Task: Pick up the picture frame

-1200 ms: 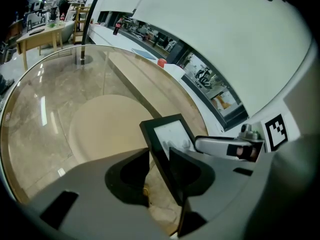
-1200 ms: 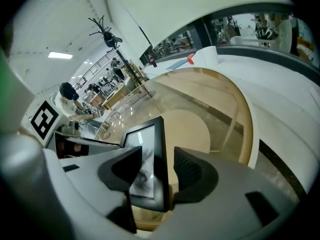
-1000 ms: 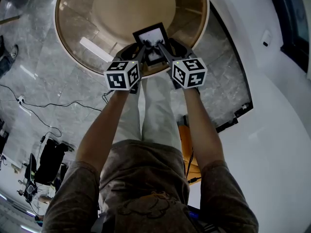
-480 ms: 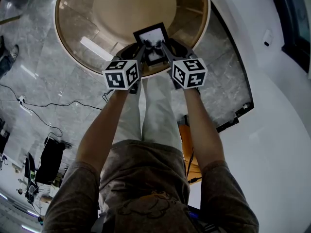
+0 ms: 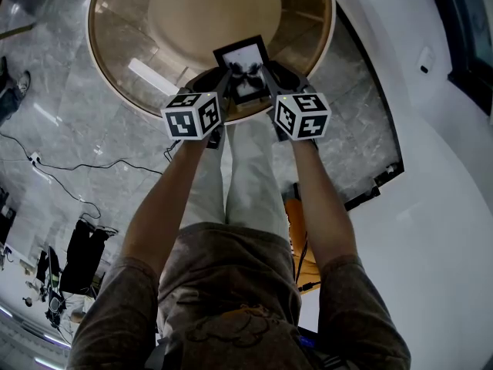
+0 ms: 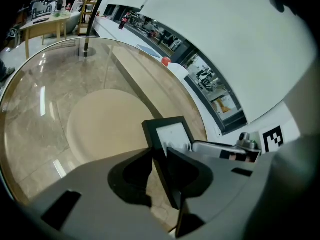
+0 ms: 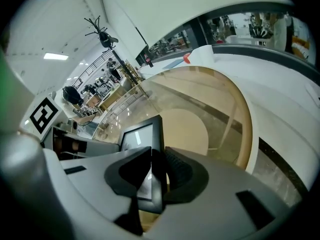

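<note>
— Where's the picture frame (image 5: 245,56)?
— Dead ahead, between my two grippers, by the near rim of the round table (image 5: 94,41). Its left edge sits inside the left gripper (image 6: 159,156), its right edge inside the right gripper (image 7: 157,164).
— And the grip?
— Both pairs of jaws have just been closing, and I see each pinching the black border.
</note>
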A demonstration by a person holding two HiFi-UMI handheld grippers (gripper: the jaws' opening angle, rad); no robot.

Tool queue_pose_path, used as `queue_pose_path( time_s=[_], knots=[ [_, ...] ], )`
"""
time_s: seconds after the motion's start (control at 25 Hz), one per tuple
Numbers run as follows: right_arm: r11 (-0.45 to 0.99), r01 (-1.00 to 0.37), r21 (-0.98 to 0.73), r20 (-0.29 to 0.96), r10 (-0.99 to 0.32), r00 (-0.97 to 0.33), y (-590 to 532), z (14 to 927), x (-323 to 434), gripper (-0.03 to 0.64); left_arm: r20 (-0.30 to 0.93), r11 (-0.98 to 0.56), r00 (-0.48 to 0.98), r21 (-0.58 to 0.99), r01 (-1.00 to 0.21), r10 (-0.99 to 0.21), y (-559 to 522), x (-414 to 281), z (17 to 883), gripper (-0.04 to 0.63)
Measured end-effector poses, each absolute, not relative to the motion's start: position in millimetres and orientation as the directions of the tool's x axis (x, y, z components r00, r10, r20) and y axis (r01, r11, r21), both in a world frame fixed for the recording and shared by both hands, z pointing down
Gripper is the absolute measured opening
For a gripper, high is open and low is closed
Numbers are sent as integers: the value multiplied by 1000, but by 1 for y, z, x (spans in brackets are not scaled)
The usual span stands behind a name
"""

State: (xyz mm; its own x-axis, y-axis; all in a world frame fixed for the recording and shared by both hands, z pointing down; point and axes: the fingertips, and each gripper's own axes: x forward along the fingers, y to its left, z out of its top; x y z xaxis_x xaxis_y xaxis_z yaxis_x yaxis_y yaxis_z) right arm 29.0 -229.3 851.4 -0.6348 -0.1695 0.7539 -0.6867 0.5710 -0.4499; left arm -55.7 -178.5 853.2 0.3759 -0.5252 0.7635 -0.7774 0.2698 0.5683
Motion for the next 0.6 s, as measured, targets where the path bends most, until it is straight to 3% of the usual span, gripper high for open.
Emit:
queue_pose_path(
  time_s=[0.6],
  knots=[
    [570, -697, -435, 740, -214, -637, -233, 776, 16, 91, 738, 236, 338, 553, -799, -585, -200, -78, 775, 87]
  ],
)
